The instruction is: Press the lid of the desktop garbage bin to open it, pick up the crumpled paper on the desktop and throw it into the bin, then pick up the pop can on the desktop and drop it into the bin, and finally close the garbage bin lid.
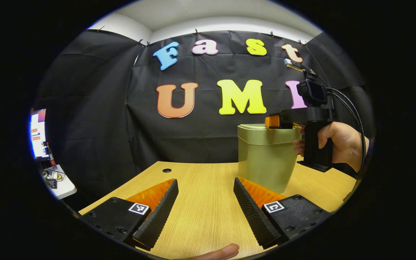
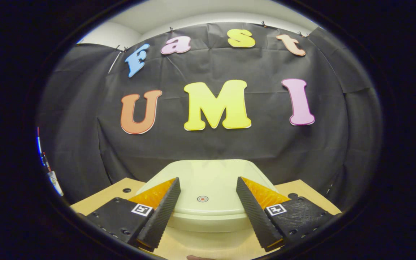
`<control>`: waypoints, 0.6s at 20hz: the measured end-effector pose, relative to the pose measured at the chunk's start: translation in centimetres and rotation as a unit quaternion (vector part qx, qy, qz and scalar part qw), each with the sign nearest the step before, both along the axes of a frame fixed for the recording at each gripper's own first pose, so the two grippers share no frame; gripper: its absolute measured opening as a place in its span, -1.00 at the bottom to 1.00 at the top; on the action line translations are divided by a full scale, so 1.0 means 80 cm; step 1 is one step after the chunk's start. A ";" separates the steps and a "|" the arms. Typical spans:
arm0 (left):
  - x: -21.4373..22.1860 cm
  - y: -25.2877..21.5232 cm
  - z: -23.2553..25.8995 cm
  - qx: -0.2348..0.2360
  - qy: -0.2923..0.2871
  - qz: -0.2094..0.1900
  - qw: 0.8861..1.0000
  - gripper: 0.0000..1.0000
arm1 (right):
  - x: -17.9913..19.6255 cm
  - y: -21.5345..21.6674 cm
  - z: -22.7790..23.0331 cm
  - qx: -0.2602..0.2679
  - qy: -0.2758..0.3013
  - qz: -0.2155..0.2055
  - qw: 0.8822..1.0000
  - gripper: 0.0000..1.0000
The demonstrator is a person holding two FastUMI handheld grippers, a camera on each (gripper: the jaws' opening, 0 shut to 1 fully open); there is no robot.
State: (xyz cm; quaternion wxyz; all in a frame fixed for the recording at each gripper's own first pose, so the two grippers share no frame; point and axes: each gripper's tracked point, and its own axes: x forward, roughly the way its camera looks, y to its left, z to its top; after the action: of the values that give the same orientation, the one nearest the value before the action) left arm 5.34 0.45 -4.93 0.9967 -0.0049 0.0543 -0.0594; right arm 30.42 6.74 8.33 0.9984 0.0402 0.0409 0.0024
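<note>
Table (image 1: 208,202): light wood top with a small dark hole near its far edge, running back to the black cloth wall.
Bin (image 1: 265,159): pale green desktop garbage bin, upright on the table's right part in the left gripper view; in the right gripper view it sits directly under the fingers.
Lid (image 2: 208,187): closed, smooth, with a small red ring mark at its middle.
Right gripper (image 2: 206,209): held above the lid, fingers spread wide, nothing between them; in the left gripper view a hand (image 1: 338,142) grips its handle just beside the bin's top.
Left gripper (image 1: 206,209): low over bare table, left of the bin, fingers wide apart and empty.
Fingertip (image 1: 222,251): at the lower edge of the left gripper view.
</note>
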 end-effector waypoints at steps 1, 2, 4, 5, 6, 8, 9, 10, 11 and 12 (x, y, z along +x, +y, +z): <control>0.000 0.001 -0.001 -0.001 0.001 0.001 1.000 0.98 | 0.001 0.000 -0.001 0.000 0.003 0.000 1.000 0.96; 0.004 -0.002 0.002 -0.001 0.002 0.002 1.000 0.98 | 0.000 0.000 -0.002 0.000 0.004 0.000 1.000 0.96; 0.005 0.000 0.001 -0.002 0.004 0.005 1.000 0.98 | 0.001 0.001 -0.004 -0.016 0.005 -0.003 1.000 0.96; 0.005 0.001 0.001 -0.002 0.005 0.006 1.000 0.98 | 0.001 0.000 -0.004 -0.017 0.006 -0.004 1.000 0.98; 0.005 0.001 0.001 -0.001 0.005 0.007 1.000 0.98 | 0.001 0.000 -0.003 -0.008 0.004 -0.006 1.000 0.97; 0.006 0.003 0.003 0.000 0.003 0.010 1.000 0.98 | 0.000 0.000 0.000 -0.003 0.006 -0.011 1.000 0.97; 0.005 0.004 0.003 0.001 0.002 0.010 1.000 0.98 | -0.002 0.000 0.003 -0.001 0.008 -0.015 1.000 0.96; 0.005 0.003 0.004 0.000 0.001 0.010 1.000 0.98 | -0.003 -0.001 0.005 0.000 0.014 -0.019 1.000 0.95; 0.006 0.004 0.003 -0.001 0.001 0.010 1.000 0.98 | -0.006 0.000 0.007 -0.003 0.018 -0.019 1.000 0.94; 0.006 0.005 0.004 -0.001 0.001 0.011 1.000 0.98 | -0.008 0.000 0.007 -0.007 0.023 -0.018 1.000 0.89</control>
State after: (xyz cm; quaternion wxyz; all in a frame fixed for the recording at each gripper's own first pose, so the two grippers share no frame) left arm 5.80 0.88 -4.60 0.9973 -0.0064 0.0552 -0.0481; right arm 29.75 6.71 8.93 0.9973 0.0340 0.0630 -0.0167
